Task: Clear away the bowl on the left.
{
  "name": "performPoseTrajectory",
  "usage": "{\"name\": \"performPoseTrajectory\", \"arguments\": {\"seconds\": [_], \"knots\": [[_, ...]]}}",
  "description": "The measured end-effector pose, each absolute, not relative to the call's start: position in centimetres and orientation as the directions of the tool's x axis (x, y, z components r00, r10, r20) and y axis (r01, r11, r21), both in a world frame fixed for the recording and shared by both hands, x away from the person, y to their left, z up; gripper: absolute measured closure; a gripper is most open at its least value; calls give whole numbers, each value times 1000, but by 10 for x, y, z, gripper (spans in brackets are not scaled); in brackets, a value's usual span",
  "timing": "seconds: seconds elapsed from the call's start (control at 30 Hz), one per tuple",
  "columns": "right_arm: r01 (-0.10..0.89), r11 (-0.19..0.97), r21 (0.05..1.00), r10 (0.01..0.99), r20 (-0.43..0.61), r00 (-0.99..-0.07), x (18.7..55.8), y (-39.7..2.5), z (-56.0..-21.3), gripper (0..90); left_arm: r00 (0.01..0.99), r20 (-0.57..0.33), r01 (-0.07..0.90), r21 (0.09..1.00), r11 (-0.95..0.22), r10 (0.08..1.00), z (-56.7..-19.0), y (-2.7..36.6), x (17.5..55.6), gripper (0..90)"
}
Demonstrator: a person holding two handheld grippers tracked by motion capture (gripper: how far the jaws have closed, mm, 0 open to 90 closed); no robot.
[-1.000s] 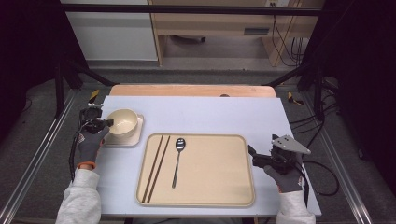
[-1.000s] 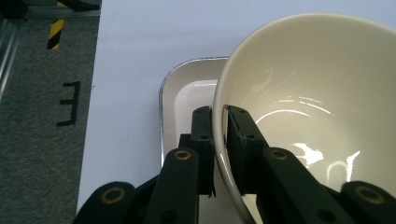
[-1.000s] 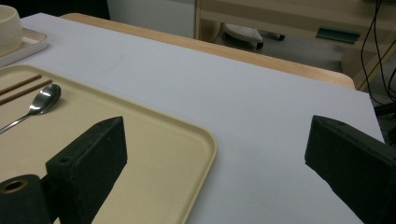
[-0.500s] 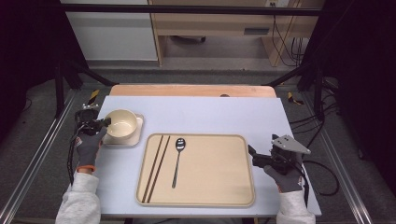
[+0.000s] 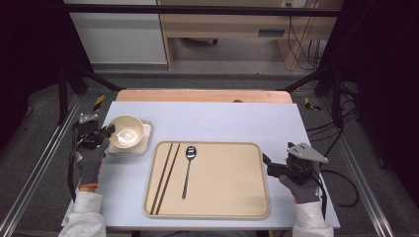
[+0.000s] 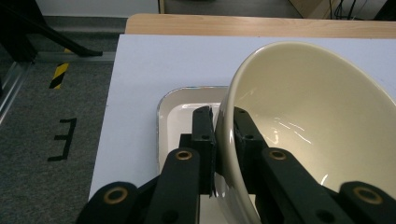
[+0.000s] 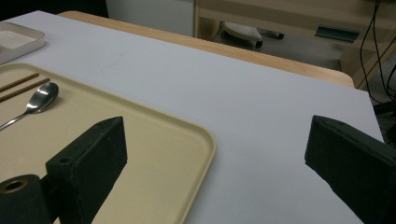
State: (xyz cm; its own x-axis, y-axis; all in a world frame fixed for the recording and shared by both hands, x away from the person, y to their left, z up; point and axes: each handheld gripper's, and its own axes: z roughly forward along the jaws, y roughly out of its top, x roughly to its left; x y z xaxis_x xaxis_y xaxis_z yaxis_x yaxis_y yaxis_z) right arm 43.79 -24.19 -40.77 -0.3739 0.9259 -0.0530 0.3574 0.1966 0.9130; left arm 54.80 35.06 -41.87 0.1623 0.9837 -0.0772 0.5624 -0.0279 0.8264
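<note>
High view: the left gripper (image 5: 109, 130) has its jaws closed on the near-left rim of a cream bowl (image 5: 126, 132), a round, glossy, deep-sided dish with a bright glint at its bottom. The bowl sits over a small white square dish (image 5: 146, 139) at the table's left edge, just ahead of the jaws. The right gripper (image 5: 267, 164) hovers at the right edge of the tan tray (image 5: 222, 177), which carries a spoon (image 5: 188, 168) and a pair of dark chopsticks (image 5: 165, 175). Against the picture from a second ago, the bowl now looks tipped, its mouth turned more toward the tray, and the left hand sits slightly farther from the person; the right gripper stays where it was.

Left gripper view: here the grip itself is plain. One jaw is outside the bowl wall (image 6: 299, 121), the other inside, the rim pinched tight between them. The bowl leans, its open mouth facing right of the jaws, and the square dish's rim (image 6: 168, 100) lies just beyond the fingertips, under the bowl.

Right gripper view: the jaws stand wide apart with nothing between them but bare table. The tray's rounded corner (image 7: 205, 140) lies under the left jaw, and the spoon's bowl (image 7: 43, 99) and chopstick tips (image 7: 21, 84) lie well left of it.
</note>
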Motion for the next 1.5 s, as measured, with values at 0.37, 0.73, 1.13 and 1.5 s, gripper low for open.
{"name": "performPoseTrajectory", "arguments": {"seconds": [0.37,0.73,1.13,1.5], "knots": [[350,203,914,923,-60,-380,436,-239,-407,59,189,-80,503,864,-26,979,-403,346,526,820],[349,204,915,923,-61,-381,436,-238,-407,58,231,-85,443,896,-27,969,-383,339,508,819],[347,204,915,923,-62,-380,435,-239,-406,58,323,-59,383,921,-74,945,-364,307,495,820],[347,204,916,923,-62,-379,435,-239,-406,58,428,-9,354,922,-158,904,-357,263,491,820]]}}
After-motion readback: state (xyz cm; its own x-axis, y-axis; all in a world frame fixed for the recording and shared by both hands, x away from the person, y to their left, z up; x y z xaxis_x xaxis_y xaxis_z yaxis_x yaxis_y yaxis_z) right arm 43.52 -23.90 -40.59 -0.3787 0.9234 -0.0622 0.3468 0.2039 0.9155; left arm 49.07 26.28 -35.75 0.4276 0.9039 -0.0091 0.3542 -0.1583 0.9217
